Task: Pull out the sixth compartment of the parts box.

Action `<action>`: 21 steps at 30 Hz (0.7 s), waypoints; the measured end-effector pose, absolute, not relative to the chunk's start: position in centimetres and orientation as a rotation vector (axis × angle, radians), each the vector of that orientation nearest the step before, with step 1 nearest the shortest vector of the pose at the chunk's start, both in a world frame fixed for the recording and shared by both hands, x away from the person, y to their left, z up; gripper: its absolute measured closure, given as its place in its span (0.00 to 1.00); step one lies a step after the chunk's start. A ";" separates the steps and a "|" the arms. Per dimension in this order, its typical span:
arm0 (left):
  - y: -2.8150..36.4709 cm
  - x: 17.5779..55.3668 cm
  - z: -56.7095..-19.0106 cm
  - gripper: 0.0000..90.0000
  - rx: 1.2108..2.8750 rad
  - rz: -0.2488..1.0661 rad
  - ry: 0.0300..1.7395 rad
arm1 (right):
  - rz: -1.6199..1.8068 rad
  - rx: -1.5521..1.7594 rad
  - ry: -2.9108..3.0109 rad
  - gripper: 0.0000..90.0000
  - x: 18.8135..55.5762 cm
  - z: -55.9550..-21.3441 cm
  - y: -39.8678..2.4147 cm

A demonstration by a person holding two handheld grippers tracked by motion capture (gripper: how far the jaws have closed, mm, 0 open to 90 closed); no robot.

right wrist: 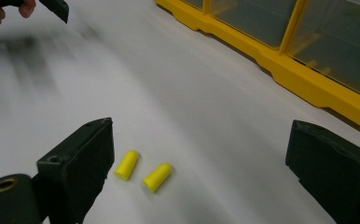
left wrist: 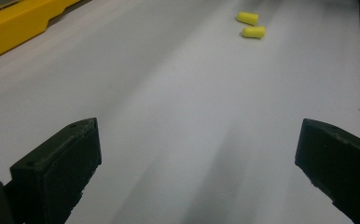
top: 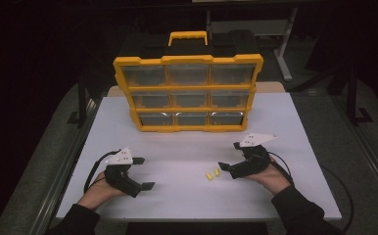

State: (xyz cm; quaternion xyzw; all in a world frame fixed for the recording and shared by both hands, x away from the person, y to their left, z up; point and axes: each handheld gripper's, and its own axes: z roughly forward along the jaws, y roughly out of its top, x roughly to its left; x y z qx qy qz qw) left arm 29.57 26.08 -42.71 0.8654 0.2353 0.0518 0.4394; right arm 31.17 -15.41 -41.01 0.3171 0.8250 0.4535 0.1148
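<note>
left matte-black two-jaw gripper (top: 143, 173) and right matte-black two-jaw gripper (top: 230, 156): blocky jaws with screw holes, grey three-cornered top plates, trailing black cables; person wears dark long sleeves.

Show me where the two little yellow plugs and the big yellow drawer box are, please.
Left yellow plug (right wrist: 126, 164): right gripper view, middle of its side.
Right yellow plug (right wrist: 158, 177): right gripper view, middle of its side.
Yellow drawer box (top: 189, 88): high view, frame bar between the top and middle drawer rows.
</note>
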 end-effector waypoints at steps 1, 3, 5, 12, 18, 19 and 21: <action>26.1 29.6 -42.7 0.00 2.150 0.128 0.585 | 1.330 0.930 2.418 0.08 31.2 -41.0 -15.4; 26.1 29.6 -42.7 0.00 2.149 0.126 0.586 | 1.333 0.929 2.416 0.08 31.3 -41.0 -15.3; 26.1 29.6 -42.7 0.00 2.149 0.126 0.584 | 1.336 0.926 2.415 0.08 31.4 -40.9 -15.2; 26.1 29.6 -42.7 0.00 2.144 0.120 0.593 | 1.342 0.920 2.418 0.08 31.7 -40.9 -14.8; 26.1 29.6 -42.7 0.00 2.142 0.117 0.594 | 1.350 0.914 2.418 0.08 32.1 -40.8 -14.4; 26.1 29.6 -42.7 0.00 2.142 0.117 0.594 | 1.350 0.914 2.418 0.08 32.1 -40.8 -14.3; 26.1 29.6 -42.7 0.00 2.140 0.117 0.595 | 1.353 0.915 2.416 0.08 32.2 -40.8 -14.3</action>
